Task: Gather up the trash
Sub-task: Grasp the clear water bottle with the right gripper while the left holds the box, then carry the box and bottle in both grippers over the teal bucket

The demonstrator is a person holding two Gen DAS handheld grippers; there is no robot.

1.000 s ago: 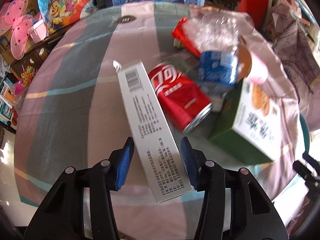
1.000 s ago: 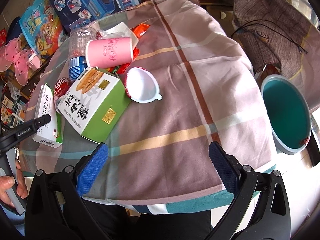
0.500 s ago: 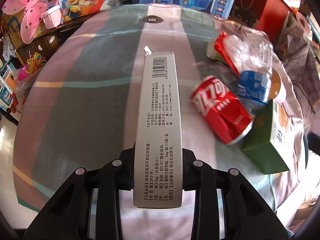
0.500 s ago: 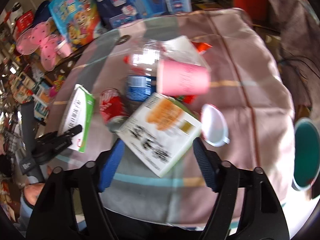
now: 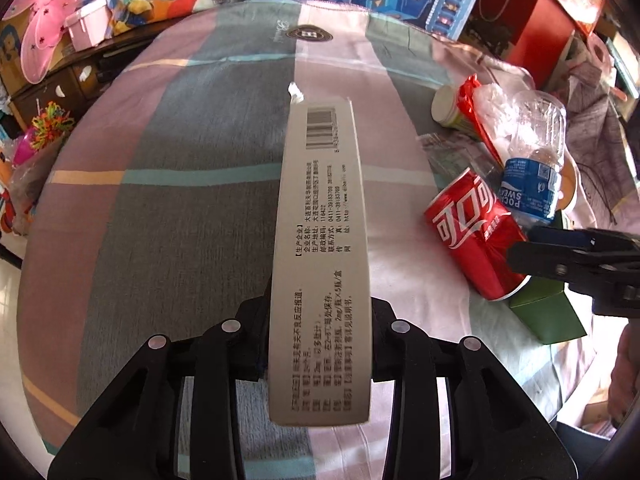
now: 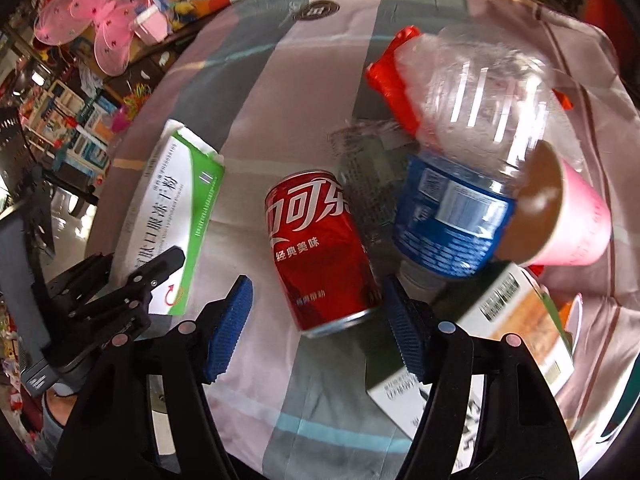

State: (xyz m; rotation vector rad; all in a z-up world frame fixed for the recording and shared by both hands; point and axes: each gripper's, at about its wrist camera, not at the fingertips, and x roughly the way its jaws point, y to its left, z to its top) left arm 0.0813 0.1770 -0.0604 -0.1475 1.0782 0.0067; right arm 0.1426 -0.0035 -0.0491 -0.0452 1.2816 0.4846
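- The left gripper (image 5: 320, 344) is clamped on a long white medicine carton (image 5: 320, 240). It grips the carton's near end, and the carton's long axis runs straight ahead along the fingers, clear above the striped tablecloth (image 5: 180, 220).
- The right gripper (image 6: 320, 332) has its blue pads (image 6: 230, 320) spread wide, empty, straddling the near rim of the red cola can (image 6: 320, 252).
- The can lies on its side near the table's front edge. Its long axis points away between the fingers, so I judge this arm the nearer one to take it.
- Just beyond the can, to its right, lie the clear water bottle (image 6: 460, 184) and a pink paper cup (image 6: 568, 220), with a green-and-white box (image 6: 512, 320) beside the right finger.
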